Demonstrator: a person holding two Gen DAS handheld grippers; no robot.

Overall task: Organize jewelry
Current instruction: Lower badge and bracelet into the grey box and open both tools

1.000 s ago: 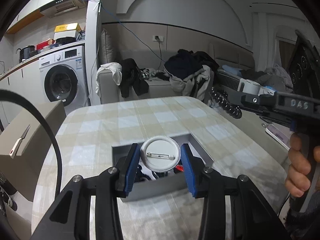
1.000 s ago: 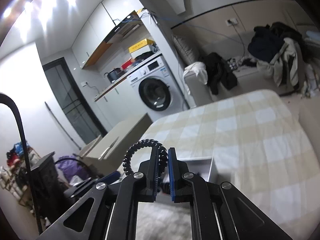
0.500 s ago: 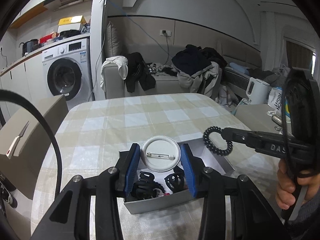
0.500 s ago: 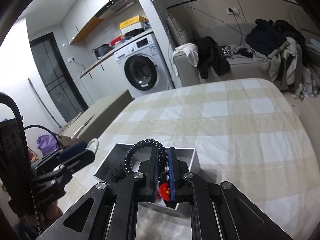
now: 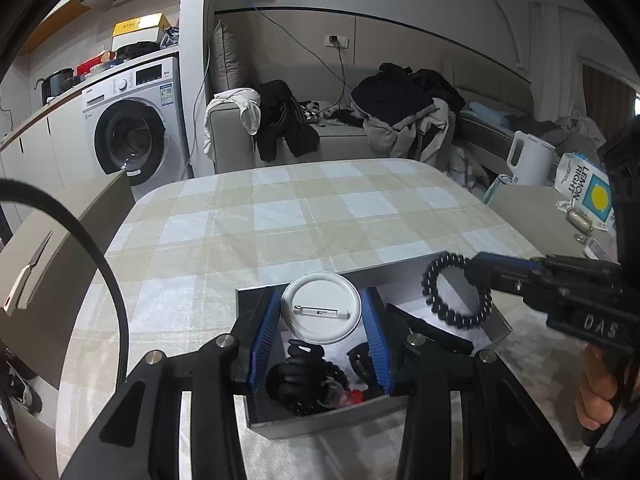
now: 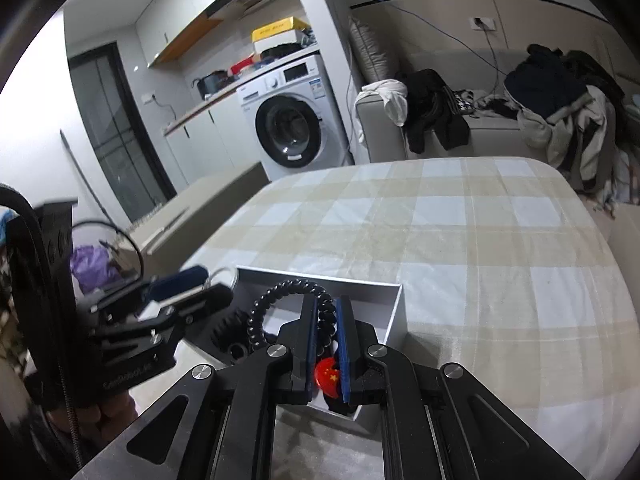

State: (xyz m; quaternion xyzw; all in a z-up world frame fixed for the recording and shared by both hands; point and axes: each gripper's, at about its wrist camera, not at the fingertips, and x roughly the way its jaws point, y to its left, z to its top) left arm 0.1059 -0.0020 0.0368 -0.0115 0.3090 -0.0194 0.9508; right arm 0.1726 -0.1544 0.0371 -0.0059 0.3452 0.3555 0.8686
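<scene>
A grey open box (image 5: 320, 424) sits on the checked tablecloth and holds several dark hair ties and clips (image 5: 308, 380). My left gripper (image 5: 320, 312) is shut on a white round pin badge (image 5: 320, 308), held back side up over the box. My right gripper (image 6: 328, 312) is shut on a black beaded bracelet (image 6: 260, 316) and hangs it over the box (image 6: 396, 312); the bracelet also shows in the left wrist view (image 5: 456, 292). A small red badge with yellow stars (image 6: 328, 376) lies in the box under my right fingers.
The table (image 5: 320, 208) carries a beige and white checked cloth. A washing machine (image 5: 132, 128) and a sofa with piled clothes (image 5: 400, 108) stand beyond it. A white kettle (image 5: 532, 156) and a lemon packet (image 5: 588, 196) sit to the right. A beige box (image 5: 44, 248) stands at the left.
My right gripper has carried the bracelet down and over the box. The left gripper has kept the badge and the box has come fully into view beneath it.
</scene>
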